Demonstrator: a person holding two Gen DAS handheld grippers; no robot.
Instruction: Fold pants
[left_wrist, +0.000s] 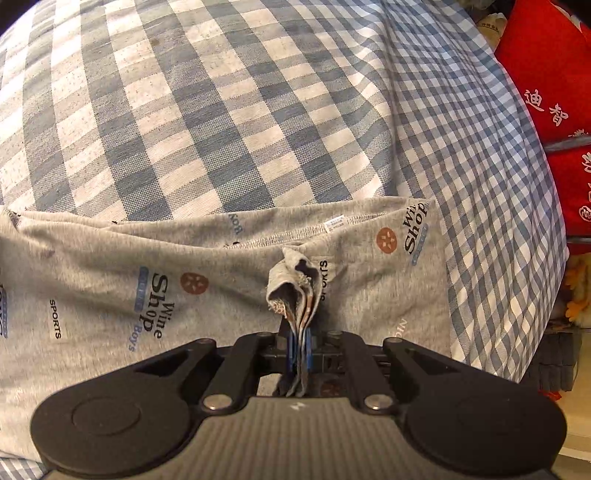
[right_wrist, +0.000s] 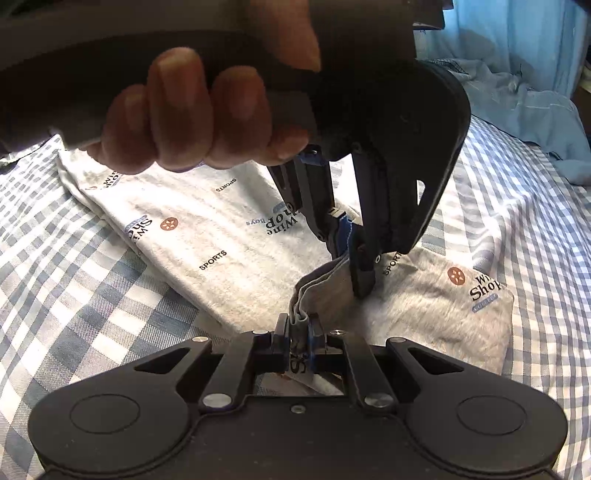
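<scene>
The grey pants (left_wrist: 155, 258) printed with "Wine Shop", "SPORTS" and brown dots lie spread on a checked bed cover (left_wrist: 221, 110). In the left wrist view my left gripper (left_wrist: 299, 332) is shut on a bunched hem of the pants that sticks up between its blue pads. In the right wrist view my right gripper (right_wrist: 300, 330) is shut on another bunch of the same grey pants (right_wrist: 229, 229). Just beyond it hangs the left gripper (right_wrist: 351, 251), pointing down at the cloth and gripped by a person's hand (right_wrist: 192, 110).
Red cushions with white characters (left_wrist: 554, 92) stand at the right edge of the bed in the left wrist view. A rumpled light-blue cloth (right_wrist: 524, 96) lies at the back right of the bed in the right wrist view.
</scene>
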